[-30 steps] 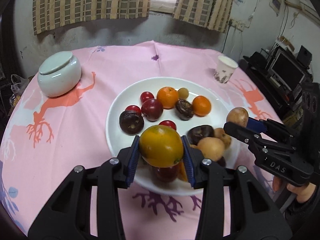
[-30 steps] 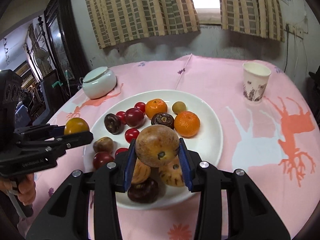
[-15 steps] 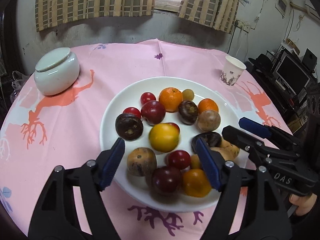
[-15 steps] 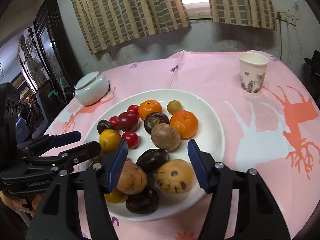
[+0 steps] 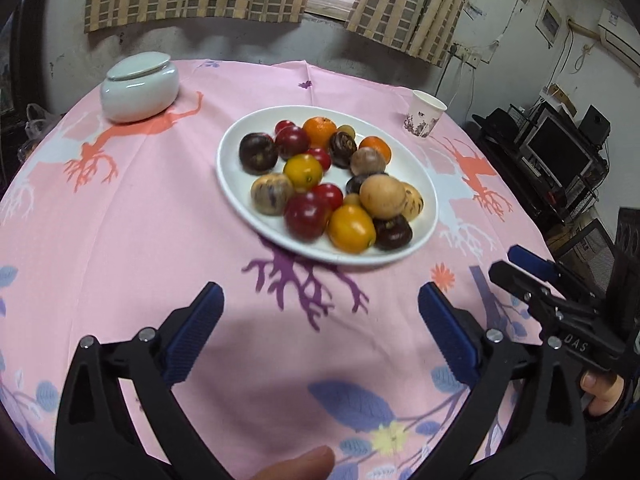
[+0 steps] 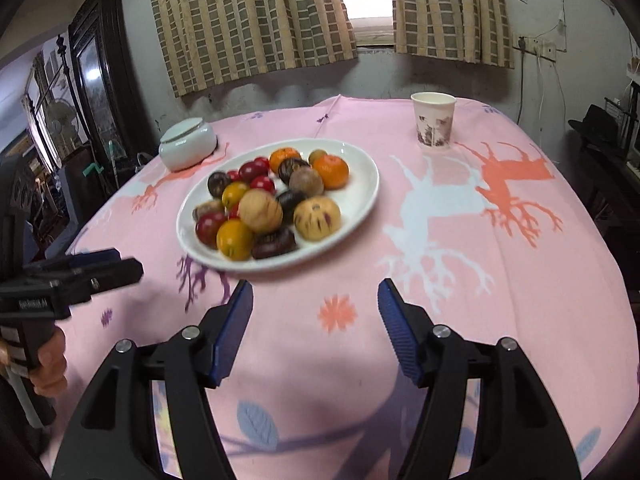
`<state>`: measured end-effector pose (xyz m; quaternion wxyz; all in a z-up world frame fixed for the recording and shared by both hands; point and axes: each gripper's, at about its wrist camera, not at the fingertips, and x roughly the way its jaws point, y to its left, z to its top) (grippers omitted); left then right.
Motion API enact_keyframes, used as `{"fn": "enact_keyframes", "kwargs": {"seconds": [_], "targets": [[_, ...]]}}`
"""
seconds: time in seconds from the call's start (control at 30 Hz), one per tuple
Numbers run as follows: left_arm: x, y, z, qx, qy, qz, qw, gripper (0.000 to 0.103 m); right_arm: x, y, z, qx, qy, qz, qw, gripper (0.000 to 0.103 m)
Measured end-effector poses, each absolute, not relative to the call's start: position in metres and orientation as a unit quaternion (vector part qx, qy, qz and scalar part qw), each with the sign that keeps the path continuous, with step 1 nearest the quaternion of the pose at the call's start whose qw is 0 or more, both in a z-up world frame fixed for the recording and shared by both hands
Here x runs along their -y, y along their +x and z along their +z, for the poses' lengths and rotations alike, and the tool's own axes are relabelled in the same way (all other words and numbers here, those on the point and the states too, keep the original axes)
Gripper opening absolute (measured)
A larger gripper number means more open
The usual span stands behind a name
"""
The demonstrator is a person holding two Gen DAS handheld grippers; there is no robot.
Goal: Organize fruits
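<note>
Blue-padded jaws stand wide apart on both tools, and neither grasps anything. The left gripper [image 5: 320, 316] hangs low over the pink tablecloth [image 5: 160, 240], short of the white plate [image 5: 240, 196] and apart from it. The right gripper [image 6: 316, 312] is held the same way, its tips near the plate's front rim but not touching. In the left wrist view the right gripper shows at the right edge, gripped by a hand [image 5: 600, 392] that the frame mostly cuts off; a fingertip pokes in at the bottom edge. In the right wrist view the left gripper's side shows at the left edge, and the hand [image 6: 48, 364] holding it is only partly seen.

All the fruit [image 5: 308, 172] lies heaped on the plate in the middle of the table: oranges, red, yellow, dark and tan pieces. Several are half hidden behind others and slightly blurred. A lidded white jar [image 5: 139, 86] and a paper cup [image 5: 426, 114] stand well apart beyond the plate.
</note>
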<state>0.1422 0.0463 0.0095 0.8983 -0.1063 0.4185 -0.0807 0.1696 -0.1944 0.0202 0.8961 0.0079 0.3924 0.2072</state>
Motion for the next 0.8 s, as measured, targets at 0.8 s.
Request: {"fn": "enact_keyframes", "kwargs": {"seconds": [0.8], "targets": [[-0.040,0.081,-0.011,-0.425,-0.060,-0.010,0.903,0.101,0.173,0.107,0.004,-0.398,-0.066,0.192,0.895,0.065]]}}
